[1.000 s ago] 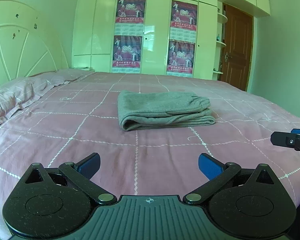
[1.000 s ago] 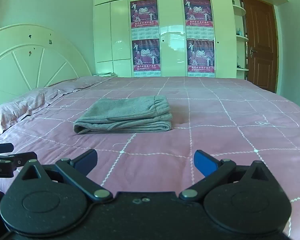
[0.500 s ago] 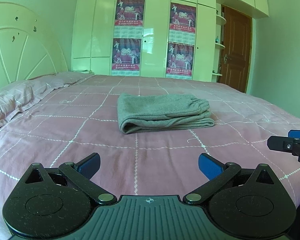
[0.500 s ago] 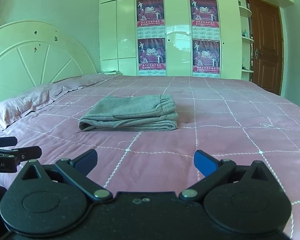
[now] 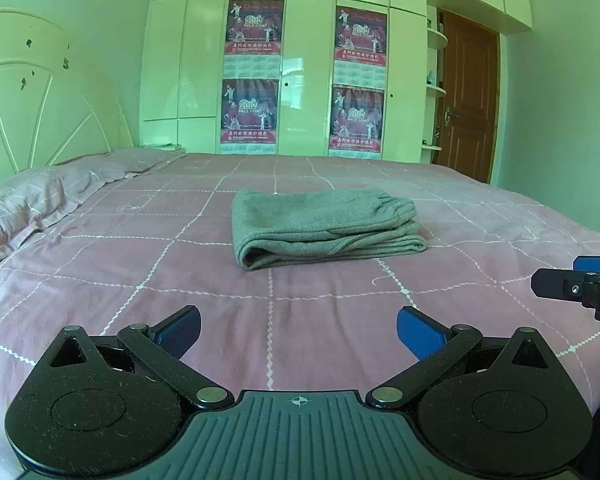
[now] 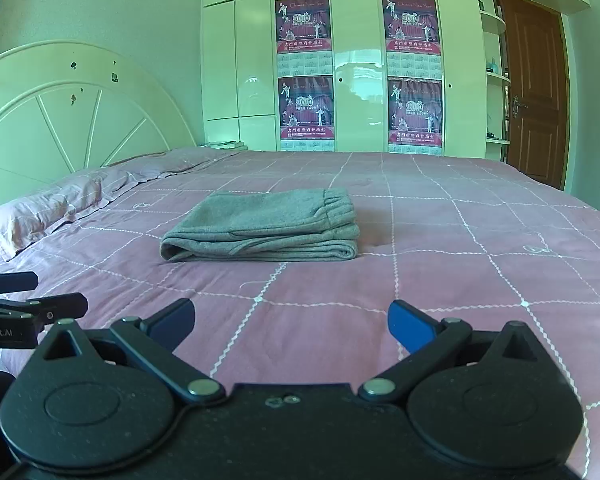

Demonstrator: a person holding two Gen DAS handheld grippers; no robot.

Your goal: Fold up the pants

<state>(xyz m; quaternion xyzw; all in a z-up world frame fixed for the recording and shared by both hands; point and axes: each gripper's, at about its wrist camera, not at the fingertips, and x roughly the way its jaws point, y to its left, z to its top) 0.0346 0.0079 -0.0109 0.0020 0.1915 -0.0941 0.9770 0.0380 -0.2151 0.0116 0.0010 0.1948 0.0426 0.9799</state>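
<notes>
Grey pants [image 5: 326, 230] (folded into a flat stack) are lying mid-bed [image 5: 100, 264]; left gripper [image 5: 298, 330] and right gripper [image 6: 291, 322] are hovering near the pants, jaws spread wide, empty.

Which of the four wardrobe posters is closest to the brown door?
The lower right poster: it hangs on the panel nearer the door, below the upper right one; the other two hang further left.
</notes>
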